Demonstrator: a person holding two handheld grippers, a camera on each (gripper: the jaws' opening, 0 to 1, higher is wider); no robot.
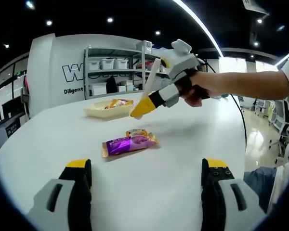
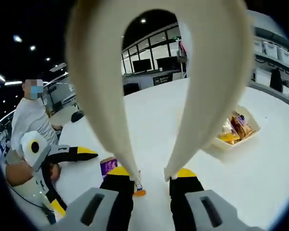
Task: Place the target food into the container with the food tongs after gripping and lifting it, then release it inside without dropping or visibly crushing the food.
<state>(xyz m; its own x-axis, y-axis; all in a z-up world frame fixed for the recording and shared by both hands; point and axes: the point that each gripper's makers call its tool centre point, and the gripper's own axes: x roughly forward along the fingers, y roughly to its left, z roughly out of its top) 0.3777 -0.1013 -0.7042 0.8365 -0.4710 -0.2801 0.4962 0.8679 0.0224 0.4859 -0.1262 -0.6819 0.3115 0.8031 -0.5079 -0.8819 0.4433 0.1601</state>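
**Q:** Left gripper view, what do I have in front of me?

**A:** My left gripper (image 1: pixel 147 180) hangs low over the white table (image 1: pixel 48 139) with its jaws wide apart and nothing between them. The target, a purple snack packet (image 1: pixel 129 144), lies flat on the table ahead of it, with a small orange-wrapped piece (image 1: pixel 137 132) touching its far edge. The cream tray (image 1: pixel 108 108) sits well beyond, already holding wrapped snacks.

**Q:** And the tool?

**A:** My right gripper (image 1: pixel 142 108) carries the cream food tongs (image 2: pixel 154 96). In the right gripper view the two tong arms run down to the yellow-tipped jaws, their tips a clear gap apart and holding nothing. The tong tips point down toward the purple packet, part of which shows just behind the left jaw.

**Q:** What could go wrong from here?

**A:** I judge three risks. The packet is flat and glossy, so the tips may slide over it instead of getting under an edge. Squeezing hard to compensate could crush the contents. The tray is well apart from the packet, so a weak pinch could let go during the carry.
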